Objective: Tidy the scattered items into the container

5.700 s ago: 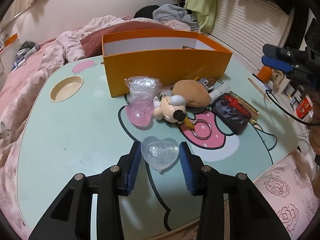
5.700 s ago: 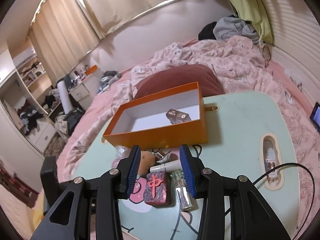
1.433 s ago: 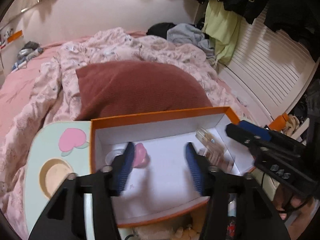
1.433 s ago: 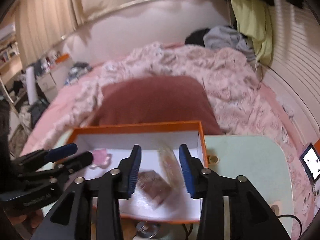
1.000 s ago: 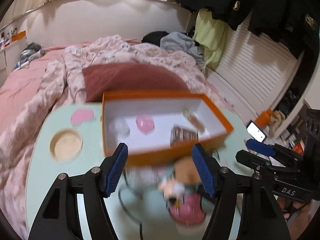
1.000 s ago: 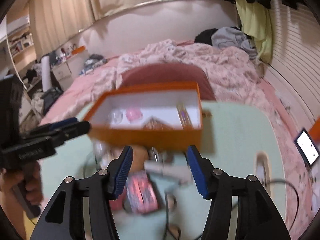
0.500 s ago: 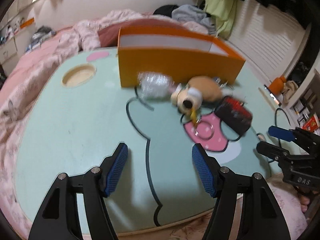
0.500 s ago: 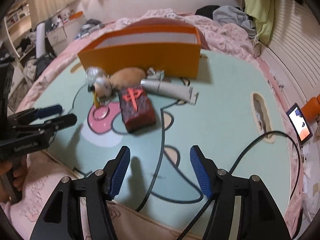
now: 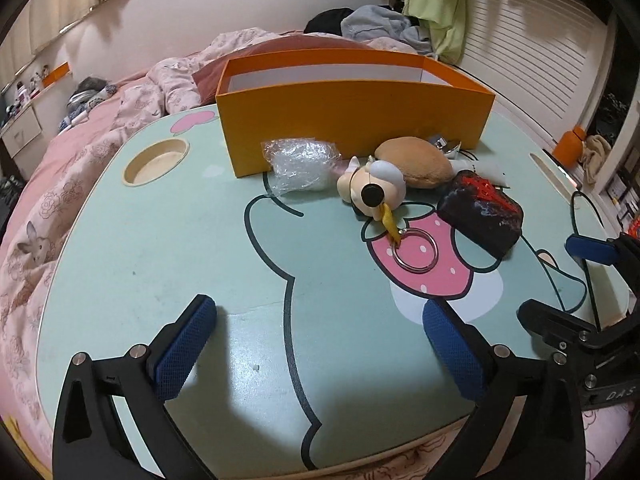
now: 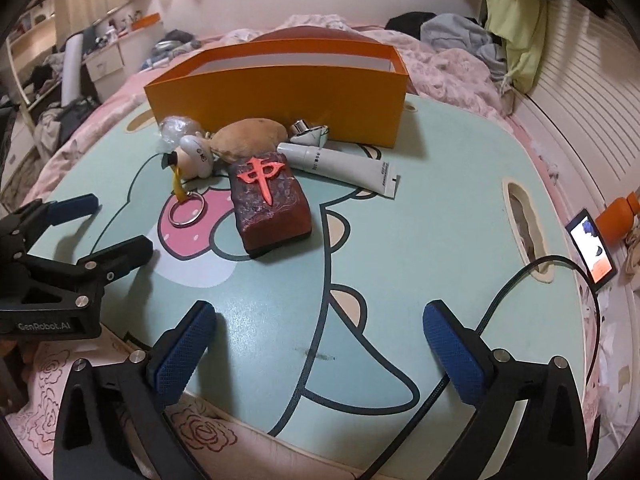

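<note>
Both tools hang low over the mint-green lap table [image 9: 160, 248], and both are spreading wide as we watch! The left gripper [image 9: 320, 344] has its jaws opening, blue pads far apart, with only bare tabletop between them; it grips nothing. Same story on the right gripper [image 10: 318, 344]: jaws opening, pads wide, nothing caught, only table and a black cable [image 10: 516, 280] looping past its right finger. Ahead of the left gripper, well apart from its tips, sits the clutter: a crumpled clear plastic wrap [image 9: 302, 164] straight ahead and slightly left, touching the front wall of the orange box [image 9: 352, 120]; to the right of that a cartoon-figure keychain [image 9: 374, 192] with its ring [image 9: 414, 250] trailing back toward the tips; a tan plush [image 9: 416, 160] behind it; and a dark red mahjong-tile block [image 9: 482, 216] ahead and to the right. From the right gripper's side, that block [image 10: 270, 200] lies ahead between the lines of the two fingers, nearest of the lot, yet well clear of the tips. A white tube [image 10: 340, 166] lies just beyond it to the right, with a small silvery piece [image 10: 308, 130] against the box [image 10: 280, 96], which stands farthest off.
</note>
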Available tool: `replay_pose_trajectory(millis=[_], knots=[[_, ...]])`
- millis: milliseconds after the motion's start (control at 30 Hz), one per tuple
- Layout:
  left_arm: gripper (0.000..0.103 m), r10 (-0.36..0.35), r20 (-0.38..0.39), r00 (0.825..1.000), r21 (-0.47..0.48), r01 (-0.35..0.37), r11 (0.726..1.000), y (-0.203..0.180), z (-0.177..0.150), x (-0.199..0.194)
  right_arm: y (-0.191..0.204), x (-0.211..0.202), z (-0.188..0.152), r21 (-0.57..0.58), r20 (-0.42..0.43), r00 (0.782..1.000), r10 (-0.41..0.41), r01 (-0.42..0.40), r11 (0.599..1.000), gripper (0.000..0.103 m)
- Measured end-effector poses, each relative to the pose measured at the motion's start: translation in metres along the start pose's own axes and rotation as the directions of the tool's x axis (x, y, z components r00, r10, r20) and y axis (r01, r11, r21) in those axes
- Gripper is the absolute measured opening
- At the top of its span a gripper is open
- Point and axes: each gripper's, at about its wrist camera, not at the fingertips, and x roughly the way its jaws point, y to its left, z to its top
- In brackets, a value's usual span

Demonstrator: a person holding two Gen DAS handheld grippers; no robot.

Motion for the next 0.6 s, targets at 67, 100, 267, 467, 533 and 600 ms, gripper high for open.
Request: replay_pose_trajectory(millis=[67, 100, 267, 467, 533, 600], knots=[[0.103, 0.0, 0.001, 1.0, 0.0, 0.0, 1.0, 0.0001, 0.0002, 0.0002, -0.0001, 0.0, 0.0, -0.001, 0.0, 1.0, -0.001, 0.001, 1.0, 0.103], [0.103, -0.001, 0.001, 1.0, 0.0, 0.001, 1.0, 0.0002, 0.0003, 0.0003, -0.0001, 0.0, 0.0001, -0.001, -0.001, 1.0, -0.001, 0.001, 1.0, 0.103], [0.103, -0.001, 0.001, 1.0, 0.0, 0.001, 1.0, 0.0011, 0.0001, 0.0008, 0.0002, -0.0003, 0.0002, -0.002, -0.001, 1.0, 0.0, 0.0, 1.0, 0.103], [0.103, 0.0, 0.002, 1.0, -0.002, 0.0, 1.0, 0.0013, 0.0001, 0.0004, 0.0047, -0.0002, 0.0028, -0.021, -0.01, 1.0, 0.017, -0.017, 1.0, 0.103], [0.103, 0.0, 0.002, 1.0, -0.003, 0.0, 1.0, 0.0015, -0.0001, 0.0006, 0.0073, -0.0003, 0.0031, -0.034, -0.01, 1.0, 0.026, -0.026, 0.999, 0.103], [0.103, 0.0, 0.001, 1.0, -0.002, 0.0, 1.0, 0.0014, -0.0003, 0.0005, 0.007, -0.0006, 0.0025, -0.039, -0.009, 0.999, 0.033, -0.034, 0.999, 0.103]])
